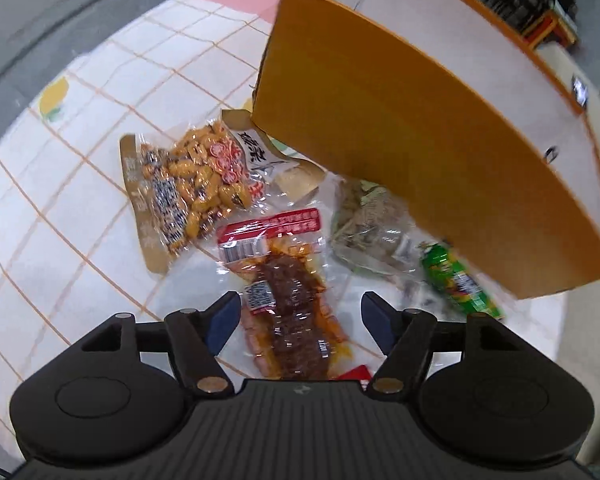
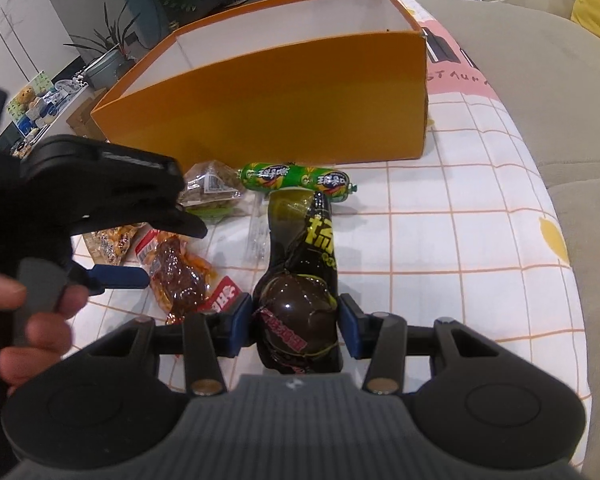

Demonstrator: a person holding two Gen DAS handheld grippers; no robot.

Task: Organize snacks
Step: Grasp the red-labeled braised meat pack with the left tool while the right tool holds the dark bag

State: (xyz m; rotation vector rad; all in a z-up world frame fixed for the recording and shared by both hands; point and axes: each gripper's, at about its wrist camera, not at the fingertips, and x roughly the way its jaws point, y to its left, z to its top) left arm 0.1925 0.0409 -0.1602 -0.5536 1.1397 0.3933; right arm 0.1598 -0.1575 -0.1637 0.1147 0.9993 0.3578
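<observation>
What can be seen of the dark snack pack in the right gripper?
The dark snack pack is a glossy dark-brown plastic pouch with yellow characters and a red label near its lower end. It bulges round where the right gripper clamps it, blue pads pressing both sides. It points away from the camera toward the orange box, its far end near the green sausage; whether they touch is unclear.

Green sausage (image 1: 460, 280) motion-blurred, orange box (image 1: 400, 140) cut off top

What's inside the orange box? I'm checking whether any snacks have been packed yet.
Only bare white inner walls show inside the orange box. Its floor is hidden behind the front wall, so packed snacks cannot be ruled out.
</observation>
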